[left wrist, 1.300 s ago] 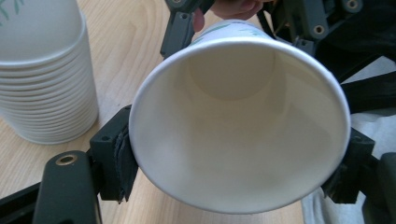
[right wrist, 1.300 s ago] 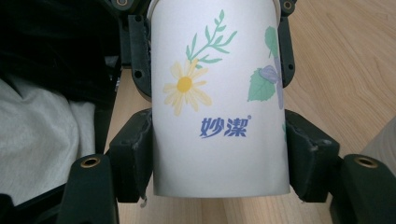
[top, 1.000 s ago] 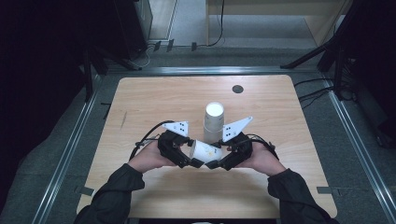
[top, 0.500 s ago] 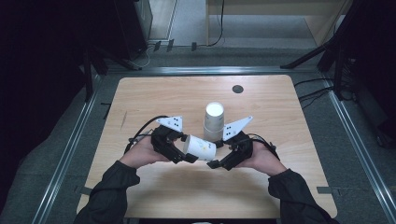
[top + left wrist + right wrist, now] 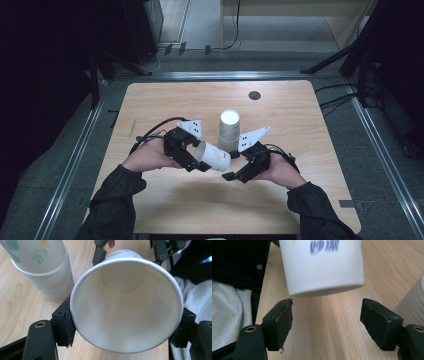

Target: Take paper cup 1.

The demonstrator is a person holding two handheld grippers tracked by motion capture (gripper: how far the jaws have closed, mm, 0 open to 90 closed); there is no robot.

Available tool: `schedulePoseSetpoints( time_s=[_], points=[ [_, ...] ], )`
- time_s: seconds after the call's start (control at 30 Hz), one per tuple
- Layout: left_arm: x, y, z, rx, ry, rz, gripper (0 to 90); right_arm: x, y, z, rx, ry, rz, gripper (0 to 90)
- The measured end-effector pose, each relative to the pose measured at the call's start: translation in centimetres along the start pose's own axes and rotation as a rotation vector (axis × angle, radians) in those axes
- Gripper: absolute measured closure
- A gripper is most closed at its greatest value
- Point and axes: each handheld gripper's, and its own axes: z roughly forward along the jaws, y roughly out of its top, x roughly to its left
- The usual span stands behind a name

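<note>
White paper cup (image 5: 214, 155) clamped sideways in left hand-held gripper (image 5: 192, 159); right hand-held gripper (image 5: 231, 170) jaws just opened, nothing between. Cup separated from stack of white paper cups (image 5: 229, 129); upright placement on light wooden tabletop (image 5: 280, 195) judged next.

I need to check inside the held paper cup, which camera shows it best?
The left gripper view: the paper cup faces it mouth-on. The high view shows its side; the right gripper view its closed end.

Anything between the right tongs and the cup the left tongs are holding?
Nothing. In the right gripper view, the right tongs stand open just short of the cup, with bare table showing through the gap.
</note>
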Motion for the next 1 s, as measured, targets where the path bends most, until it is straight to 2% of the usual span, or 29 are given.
schedulePoseSetpoints(
  time_s=[0.07, 0.33, 0.53, 0.7, 1.0],
  points=[
    [0.0, 0.0, 0.6, 0.028, -0.011, -0.004, 25.1, 0.0, 0.0, 0.0, 0.001, -0.002, -0.004, 26.6],
    [0.0, 0.3, 2.7, 0.135, 0.006, 0.006, 25.2, 0.1, 0.0, 1.0, 0.02, -0.002, -0.015, 27.4],
    [-0.3, 0.5, 3.5, 0.193, 0.008, 0.015, 25.6, 0.1, -0.1, 2.4, 0.065, 0.008, -0.016, 28.2],
    [-0.4, 0.6, 3.8, 0.206, 0.011, 0.02, 25.6, 0.1, -0.1, 3.3, 0.082, 0.025, -0.021, 31.3],
    [-0.4, 0.7, 3.8, 0.196, 0.001, 0.024, 25.8, 0.3, -0.1, 3.3, 0.087, 0.035, -0.031, 35.5]
  ],
)
